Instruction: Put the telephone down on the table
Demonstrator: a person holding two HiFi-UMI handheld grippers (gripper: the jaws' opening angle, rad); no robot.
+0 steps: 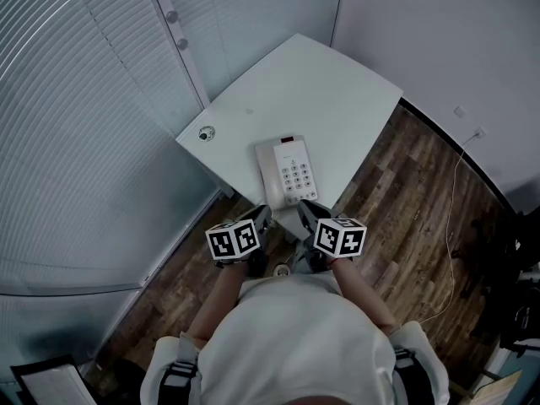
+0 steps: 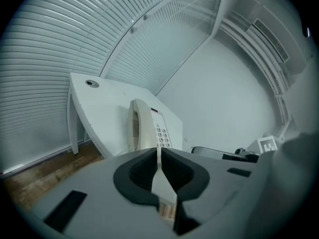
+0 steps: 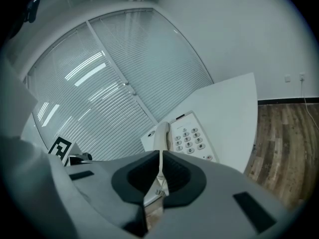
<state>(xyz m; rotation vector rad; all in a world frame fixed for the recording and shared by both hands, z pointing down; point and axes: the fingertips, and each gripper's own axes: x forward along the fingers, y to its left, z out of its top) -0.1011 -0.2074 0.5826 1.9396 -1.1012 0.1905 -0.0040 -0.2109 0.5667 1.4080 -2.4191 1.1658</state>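
A white push-button telephone (image 1: 287,171) lies flat on the white table (image 1: 321,83), near its front edge, with the handset on its cradle at the left. My left gripper (image 1: 263,218) and right gripper (image 1: 307,212) hover side by side just short of that edge, apart from the phone. In the left gripper view, the left gripper (image 2: 159,152) has its jaws together with nothing between them, and the telephone (image 2: 148,127) stands ahead. In the right gripper view, the right gripper (image 3: 160,157) is likewise shut and empty, with the telephone (image 3: 185,138) beyond it.
A round cable grommet (image 1: 207,132) sits in the table's left corner. Window blinds (image 1: 76,99) run along the left and a white wall stands behind. A thin cable (image 1: 456,218) trails from a wall socket (image 1: 479,132) over the wood floor at the right.
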